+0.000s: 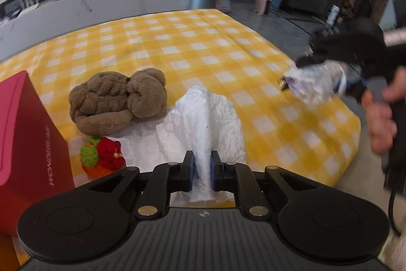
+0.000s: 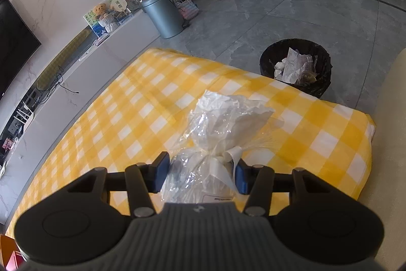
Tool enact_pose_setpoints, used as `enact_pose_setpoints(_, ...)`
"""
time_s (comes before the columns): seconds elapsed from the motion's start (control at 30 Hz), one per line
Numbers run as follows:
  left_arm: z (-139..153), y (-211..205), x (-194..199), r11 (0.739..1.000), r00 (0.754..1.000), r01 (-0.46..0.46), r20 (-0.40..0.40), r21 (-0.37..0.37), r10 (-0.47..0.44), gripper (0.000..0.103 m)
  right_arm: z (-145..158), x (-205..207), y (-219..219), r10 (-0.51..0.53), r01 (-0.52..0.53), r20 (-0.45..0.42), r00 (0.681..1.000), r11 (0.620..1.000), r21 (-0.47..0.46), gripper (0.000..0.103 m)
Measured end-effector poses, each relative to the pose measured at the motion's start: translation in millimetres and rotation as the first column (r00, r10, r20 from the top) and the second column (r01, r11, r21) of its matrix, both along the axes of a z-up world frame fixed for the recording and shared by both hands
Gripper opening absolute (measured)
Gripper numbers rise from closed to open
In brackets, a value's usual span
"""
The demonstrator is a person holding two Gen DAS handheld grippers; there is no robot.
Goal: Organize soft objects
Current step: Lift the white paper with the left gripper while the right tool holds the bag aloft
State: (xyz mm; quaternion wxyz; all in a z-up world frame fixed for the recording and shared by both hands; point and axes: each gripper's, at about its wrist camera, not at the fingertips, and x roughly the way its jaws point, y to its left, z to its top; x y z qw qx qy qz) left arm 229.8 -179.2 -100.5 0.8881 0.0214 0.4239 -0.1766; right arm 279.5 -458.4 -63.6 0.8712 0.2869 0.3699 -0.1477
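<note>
While the left gripper (image 1: 202,170) sits at the bottom centre of its own view, its two blue-padded fingers (image 1: 189,173) are pinched narrowly on a crumpled white plastic bag (image 1: 203,116), which rises as a ridge straight up the frame from between them. To the upper left of that bag lies a brown plush towel rolled into a bear shape (image 1: 119,98) on the yellow and white checked cloth (image 1: 192,42), and just below it a small crocheted toy in red, green and orange (image 1: 102,153). A red cardboard box (image 1: 28,139) fills the left edge. At the right edge a hand (image 1: 380,116) grips the handle of the right gripper (image 2: 201,175). From the right wrist view, that gripper appears at the bottom centre, its jaws set at a middling width and closed on a clear crinkly plastic bag tied with a white ribbon (image 2: 215,133); the bag's gathered neck sits between the pads and its top fans upward over the checked cloth. A black-lined waste bin of crumpled paper (image 2: 295,66) stands on the grey floor at upper right.
</note>
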Motion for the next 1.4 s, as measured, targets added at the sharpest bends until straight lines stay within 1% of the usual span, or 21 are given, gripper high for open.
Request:
enact_pose_setpoints(0.07, -7.4, -4.9, -3.2, 0.999, 0.999, 0.036, 0.008, 0.025, -0.036, 0.033, -0.2, 0.5, 0.6, 0.003, -0.003, 0.000, 1.000, 1.000, -0.002, 0.052)
enact_pose_setpoints(0.1, -10.7, -6.4, -4.2, 0.999, 0.999, 0.041, 0.018, 0.030, -0.041, 0.037, -0.5, 0.9, 1.0, 0.004, -0.004, -0.001, 1.000, 1.000, -0.004, 0.052)
enact_pose_setpoints(0.13, -11.9, -6.5, -6.7, 0.999, 0.998, 0.043, 0.034, 0.015, -0.044, 0.051, -0.9, 1.4, 1.8, 0.006, -0.006, -0.003, 1.000, 1.000, -0.004, 0.052)
enact_pose_setpoints(0.17, -11.4, -4.3, -10.0, 0.999, 0.997, 0.049, 0.060, -0.011, -0.048, 0.076, -1.3, 1.6, 2.2, 0.009, -0.009, -0.005, 1.000, 1.000, -0.005, 0.052)
enact_pose_setpoints(0.23, -7.0, 2.7, -17.2, 0.997, 0.989, 0.059, 0.135, -0.045, -0.052, 0.096, -2.1, 2.6, 3.1, 0.013, -0.013, -0.008, 1.000, 1.000, -0.005, 0.052)
enact_pose_setpoints(0.3, -5.8, 4.1, -14.8, 0.999, 0.986, 0.016, 0.166, -0.041, -0.009, 0.097, -3.0, 3.2, 2.8, 0.011, -0.011, -0.014, 1.000, 1.000, -0.005, 0.052)
enact_pose_setpoints(0.4, -16.9, 0.3, 3.5, 1.000, 0.996, -0.006, 0.084, -0.018, 0.008, 0.099, -3.0, 4.2, 4.6, 0.012, -0.012, -0.020, 1.000, 1.000, -0.009, 0.052)
enact_pose_setpoints(0.53, -42.7, -7.3, 18.0, 0.998, 0.998, 0.056, -0.026, -0.015, -0.056, 0.100, -2.6, 5.0, 7.5, 0.023, -0.023, -0.025, 0.999, 1.000, -0.012, 0.053)
enact_pose_setpoints(0.57, -46.2, -9.5, 16.8, 0.997, 0.997, 0.079, -0.013, -0.013, -0.079, 0.103, -2.4, 5.8, 8.5, 0.025, -0.025, -0.029, 0.999, 1.000, -0.015, 0.053)
enact_pose_setpoints(0.63, -53.2, -15.7, 11.7, 0.988, 0.988, 0.151, 0.028, 0.017, -0.151, 0.103, -2.9, 7.0, 8.7, 0.026, -0.027, -0.035, 0.999, 0.999, -0.019, 0.053)
enact_pose_setpoints(0.7, -59.3, -26.4, 1.3, 0.977, 0.977, 0.187, 0.087, 0.103, -0.196, 0.103, -3.5, 7.6, 9.2, 0.026, -0.027, -0.041, 0.999, 0.999, -0.022, 0.053)
enact_pose_setpoints(0.73, -60.7, -26.5, -2.8, 0.979, 0.975, 0.181, 0.113, 0.096, -0.191, 0.103, -3.6, 7.8, 9.8, 0.027, -0.028, -0.042, 0.999, 0.999, -0.023, 0.053)
enact_pose_setpoints(0.8, -61.5, -26.7, -3.1, 0.984, 0.978, 0.163, 0.122, 0.077, -0.172, 0.103, -3.7, 7.8, 10.0, 0.027, -0.028, -0.043, 0.999, 0.999, -0.024, 0.054)
enact_pose_setpoints(1.07, -59.1, -24.5, 2.8, 0.978, 0.974, 0.198, 0.101, 0.068, -0.204, 0.103, -3.0, 6.9, 13.8, 0.034, -0.036, -0.042, 0.999, 0.999, -0.029, 0.054)
enact_pose_setpoints(1.1, -56.3, -23.8, 1.6, 0.979, 0.973, 0.196, 0.109, 0.063, -0.202, 0.091, -3.0, 6.8, 14.0, 0.035, -0.036, -0.043, 0.998, 0.999, -0.029, 0.054)
enact_pose_setpoints(1.13, -51.4, -23.4, 0.4, 0.984, 0.978, 0.166, 0.118, 0.069, -0.173, 0.052, -2.8, 7.0, 14.5, 0.035, -0.036, -0.043, 0.998, 0.999, -0.030, 0.054)
enact_pose_setpoints(1.17, -47.2, -23.9, 0.9, 0.989, 0.985, 0.130, 0.109, 0.072, -0.137, 0.019, -2.8, 7.0, 14.5, 0.035, -0.037, -0.043, 0.998, 0.999, -0.031, 0.054)
enact_pose_setpoints(1.2, -44.5, -25.5, 2.5, 0.990, 0.988, 0.116, 0.089, 0.078, -0.122, 0.018, -2.6, 7.4, 14.8, 0.036, -0.038, -0.044, 0.998, 0.999, -0.033, 0.054)
enact_pose_setpoints(1.23, -43.2, -28.6, 3.0, 0.988, 0.988, 0.123, 0.087, 0.089, -0.131, 0.014, -2.5, 7.7, 15.5, 0.038, -0.039, -0.044, 0.998, 0.999, -0.036, 0.054)
enact_pose_setpoints(1.3, -40.3, -32.7, 1.5, 0.987, 0.985, 0.127, 0.100, 0.099, -0.137, 0.013, -2.1, 8.3, 16.3, 0.042, -0.044, -0.043, 0.998, 0.998, -0.038, 0.054)
enact_pose_setpoints(1.4, -21.5, -30.9, -5.3, 0.991, 0.983, 0.121, 0.129, 0.064, -0.128, 0.012, -2.4, 8.5, 16.2, 0.047, -0.048, -0.040, 0.998, 0.998, -0.040, 0.054)
